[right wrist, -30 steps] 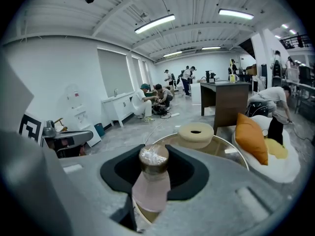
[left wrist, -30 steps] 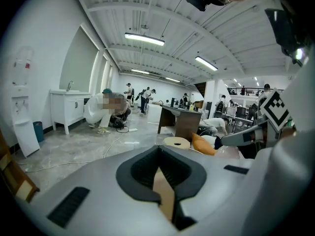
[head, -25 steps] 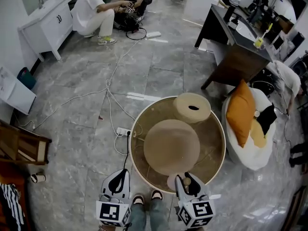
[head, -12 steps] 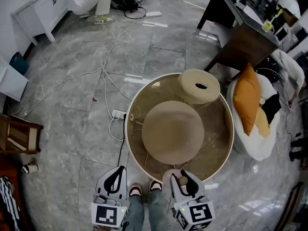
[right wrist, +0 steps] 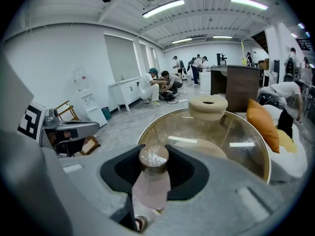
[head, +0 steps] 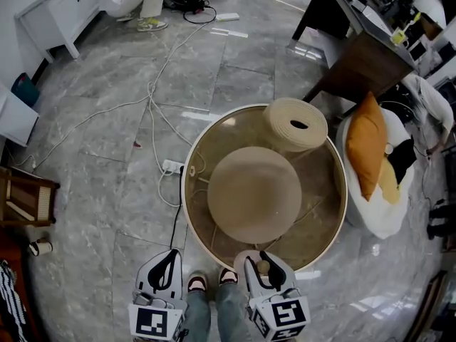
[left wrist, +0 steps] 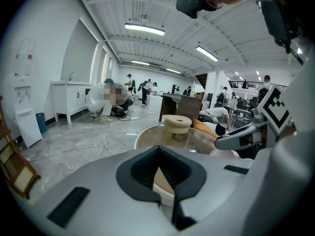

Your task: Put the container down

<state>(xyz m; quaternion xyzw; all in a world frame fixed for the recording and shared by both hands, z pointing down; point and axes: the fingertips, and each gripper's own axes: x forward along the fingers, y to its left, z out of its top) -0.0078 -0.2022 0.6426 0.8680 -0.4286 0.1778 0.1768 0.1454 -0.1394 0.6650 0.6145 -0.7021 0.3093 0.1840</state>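
A small pink container (head: 251,260) with a brown round lid (right wrist: 153,158) is held over the near rim of the round glass table (head: 187,191), its pink body (right wrist: 151,187) between the jaws of my right gripper (head: 262,263). That gripper (right wrist: 153,175) is shut on it. My left gripper (head: 171,258) hangs beside it, left of the table's near edge and over the floor. Its jaws (left wrist: 165,178) meet with nothing between them. In both gripper views the table lies just ahead and below.
A woven beige round block (head: 296,125) sits on the table's far right. An orange cushion (head: 365,144) lies on a white beanbag (head: 388,216) to the right. Cables (head: 153,109) and a power strip (head: 171,167) cross the floor at left. My shoes (head: 197,283) stand between the grippers.
Both grippers have sunk lower, and the right one still grips the pink container. The head view has shifted, so the table now sits higher in the picture.
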